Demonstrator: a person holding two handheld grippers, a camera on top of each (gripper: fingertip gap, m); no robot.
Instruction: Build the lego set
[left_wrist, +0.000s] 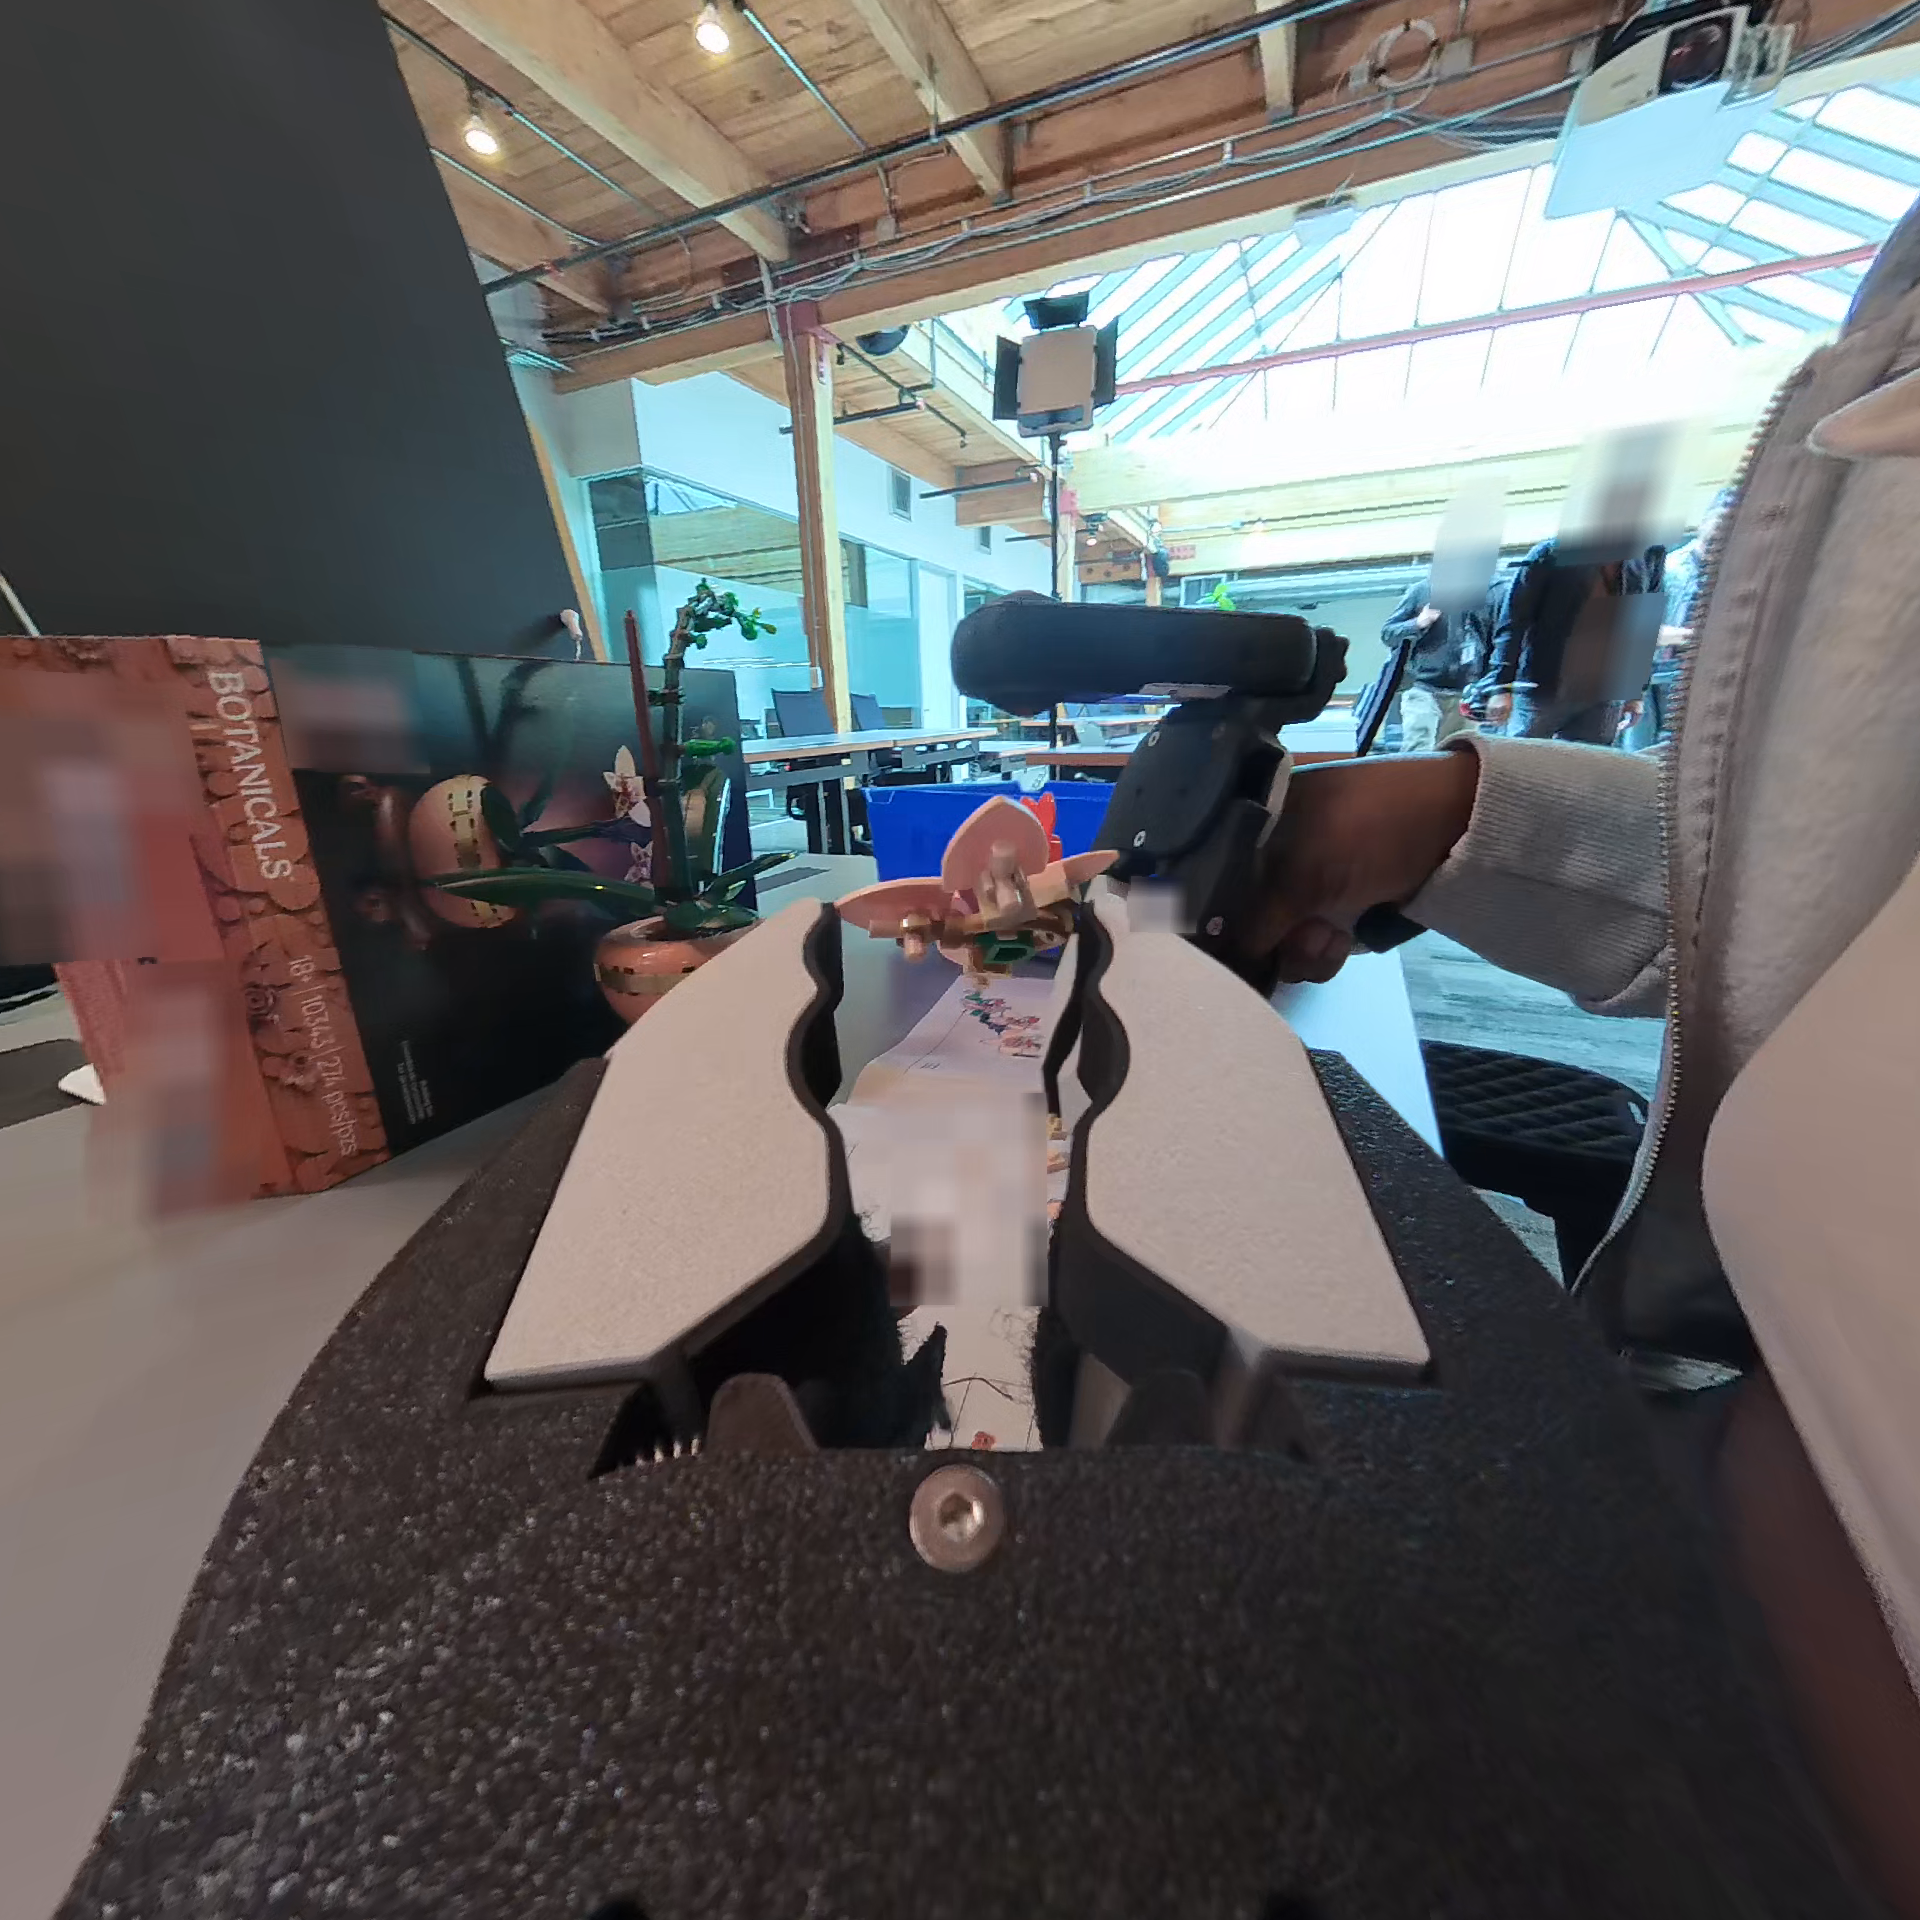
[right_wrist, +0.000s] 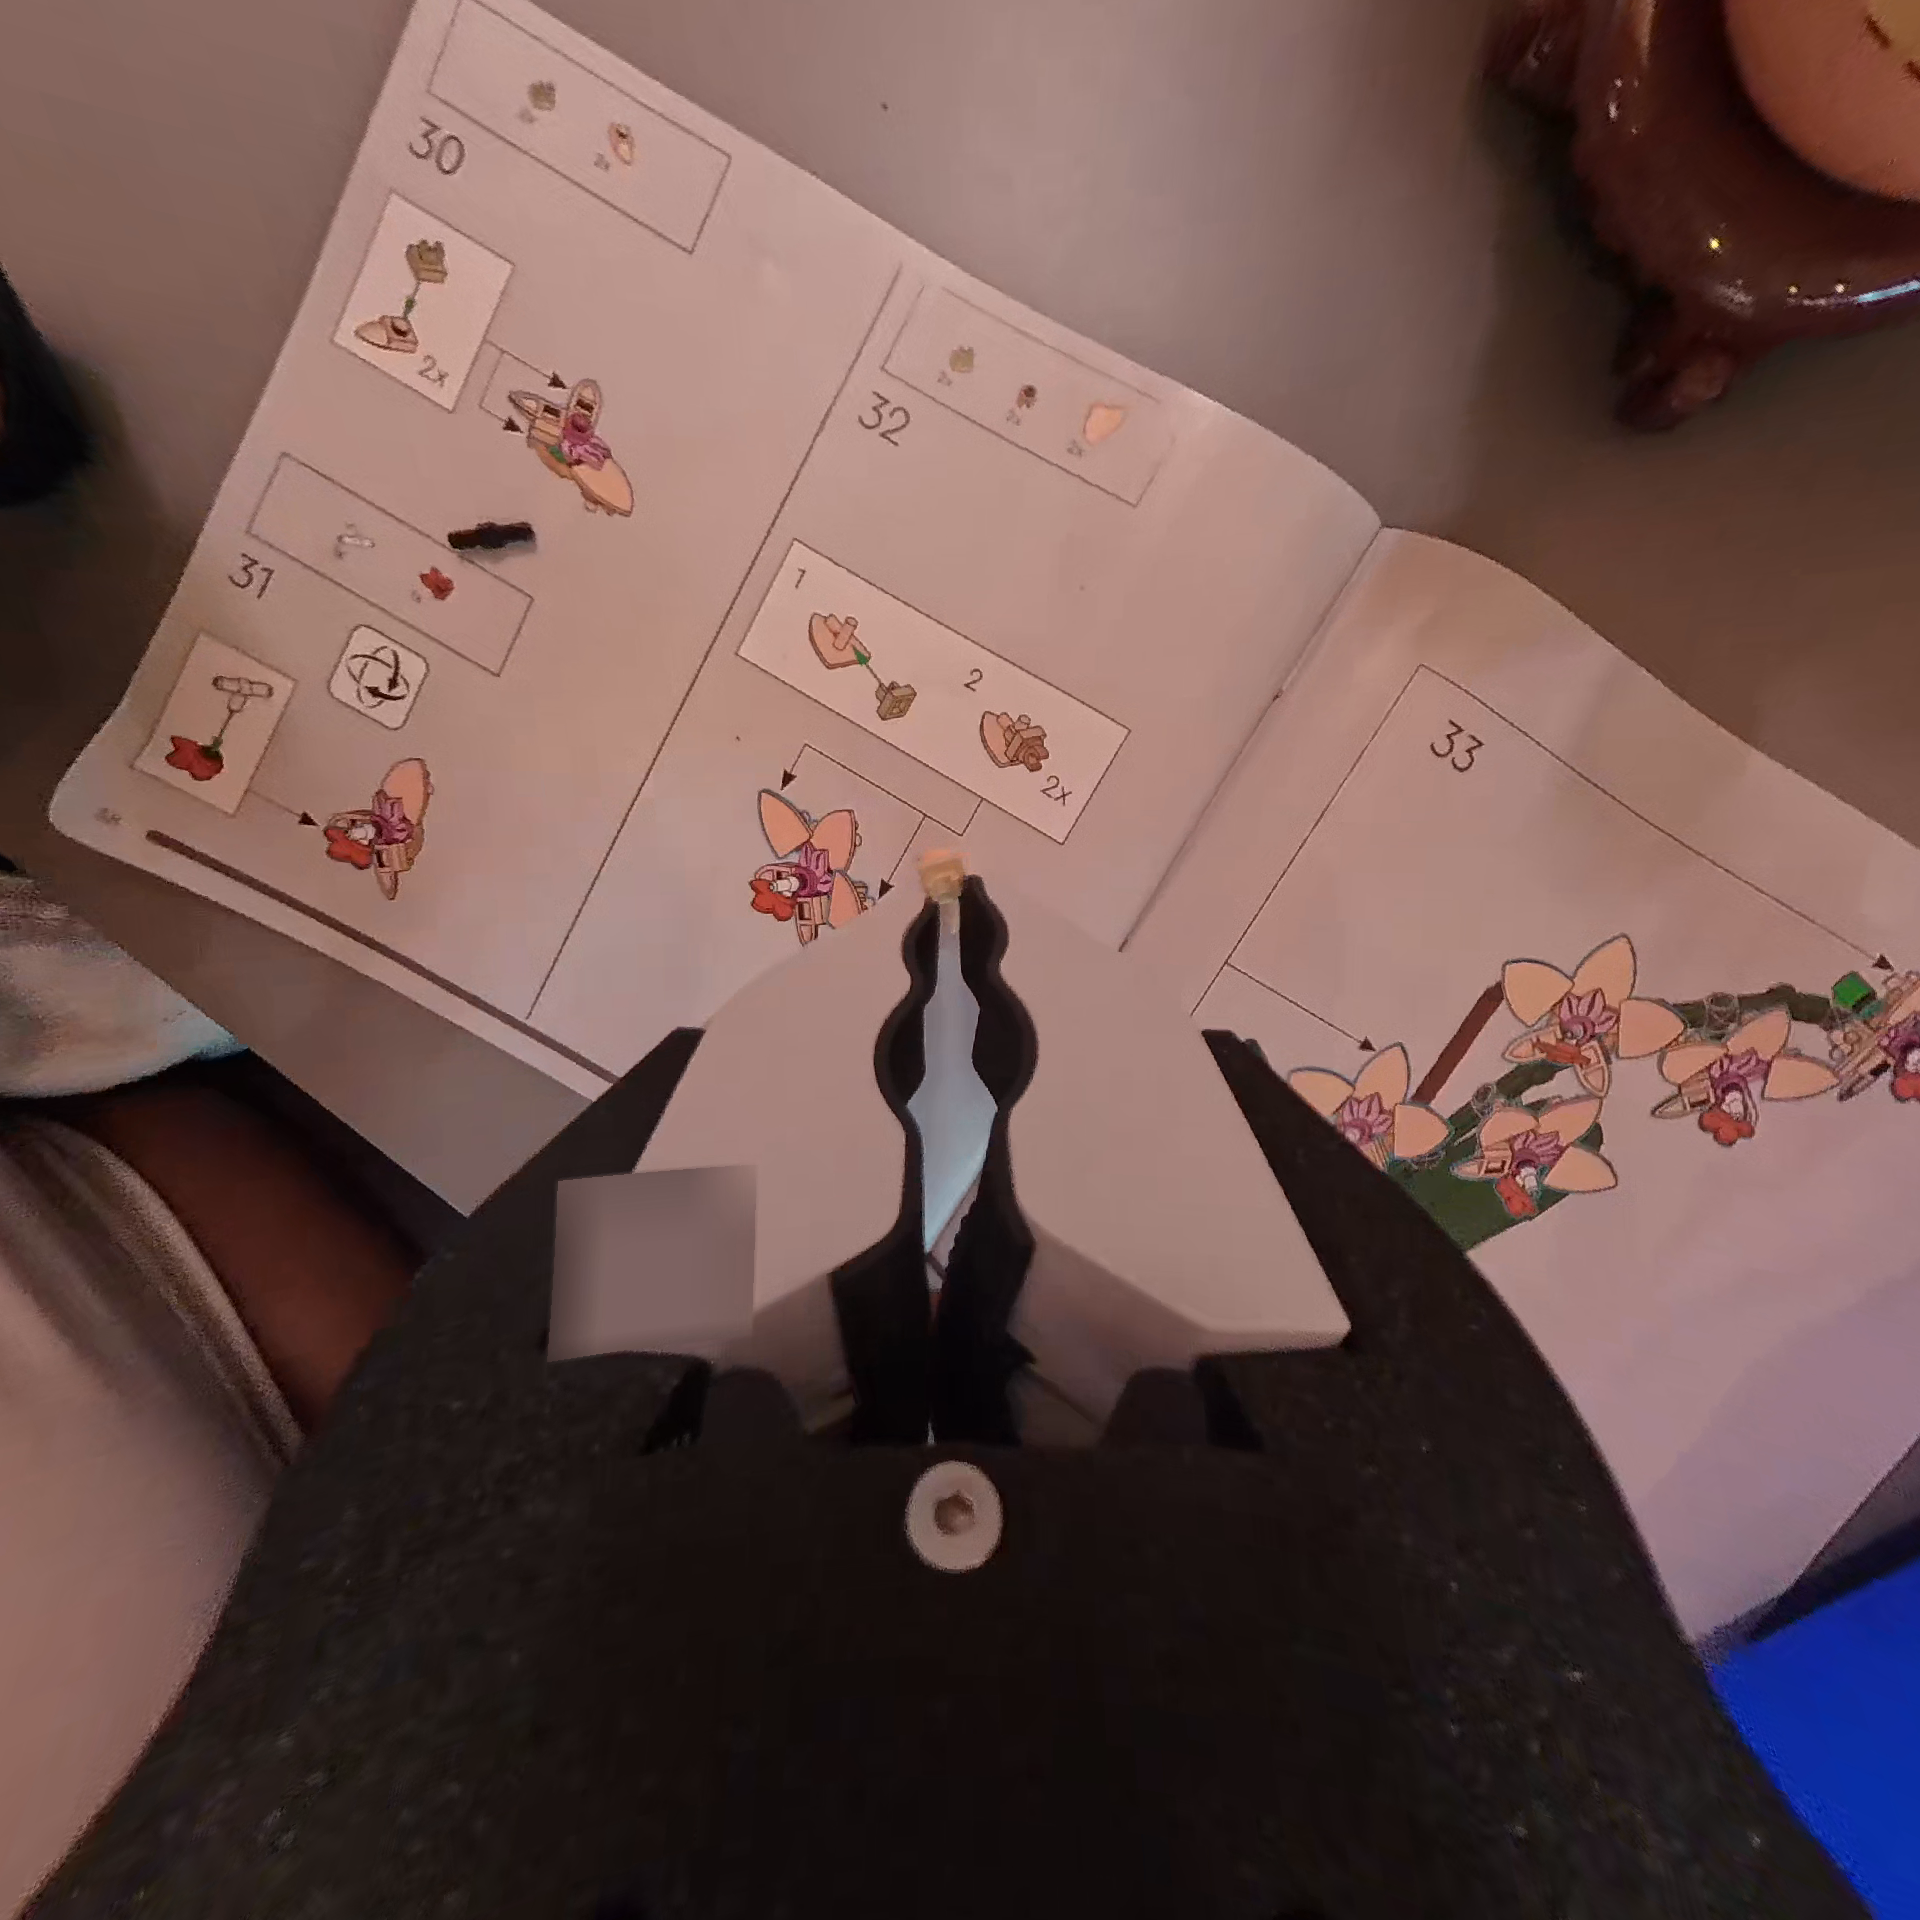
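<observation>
I am holding my right gripper (right_wrist: 951, 896) above the open instruction booklet (right_wrist: 727, 499), its jaws pinched nearly together on a tiny tan piece (right_wrist: 941, 871) that is sticking out just past the tips. In the left wrist view the same gripper (left_wrist: 1110, 891) is meeting the small flower assembly (left_wrist: 982, 894), a cluster of pale pink petals on tan and green parts, held in the air over the desk (left_wrist: 156, 1351).

My left gripper (left_wrist: 951, 940) is standing open, jaws well apart with nothing between them, just below and behind the flower. Whether it is touching the flower I cannot tell.

Farther back on the desk, the partly built orchid stem in its pink pot (left_wrist: 665, 945) is standing beside the set's box (left_wrist: 312, 894).

I am judging these pieces to be very light, stiff and smooth, so they will be slipping easily if pinched on a rounded face. The petals are sitting on small clips and will likely be swivelling or popping off under side load. I am thinking the safest hold is on the blocky tan core of the flower, not the thin petals, with the tan piece kept squarely at the tips while pressing it on.
</observation>
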